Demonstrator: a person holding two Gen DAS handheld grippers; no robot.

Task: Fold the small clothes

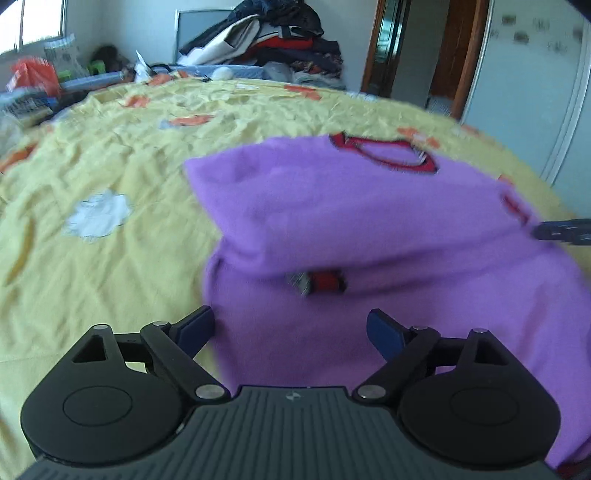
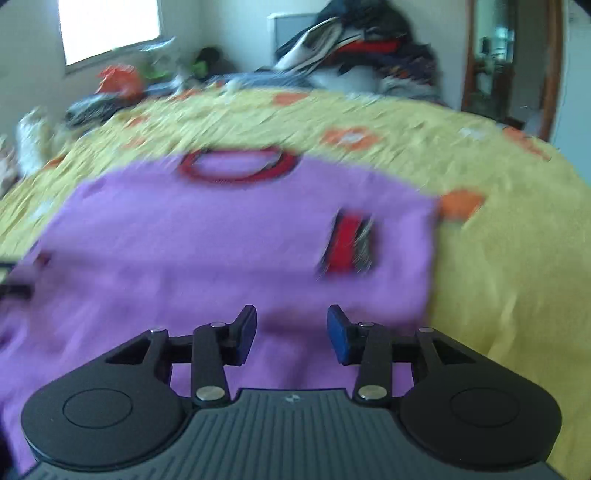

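While the purple shirt (image 1: 369, 221) lies spread on the bed, both wrist views come through smeared with blur, so fine detail is lost. Its red-trimmed neckline (image 2: 236, 166) points toward the far side of the bed, and a red cuff (image 2: 347, 247) sits on top of the cloth in the right wrist view, so one sleeve looks folded in over the body. From the left wrist view, a fold of purple crosses the garment, with a bit of red and grey trim (image 1: 317, 282) peeking out beneath its edge.

Under the shirt is a rumpled yellow bedspread (image 1: 110, 258) printed with orange and white shapes, one white patch (image 1: 98, 214) lying well left of the garment. Further out, a heap of dark clothes (image 1: 273, 33) is piled at the far edge of the bed, an orange bag (image 1: 35, 75) and clutter sit at the left, a bright window (image 2: 110, 29) lights the back wall, and a wood-framed doorway (image 1: 406, 48) stands at right.

Left gripper (image 1: 291, 330): jaws wide apart, empty, over the near part of the shirt, the left finger at its edge. Right gripper (image 2: 291, 332): jaws parted less widely, nothing between them, purple cloth beneath. Whether either touches the fabric, I cannot tell.
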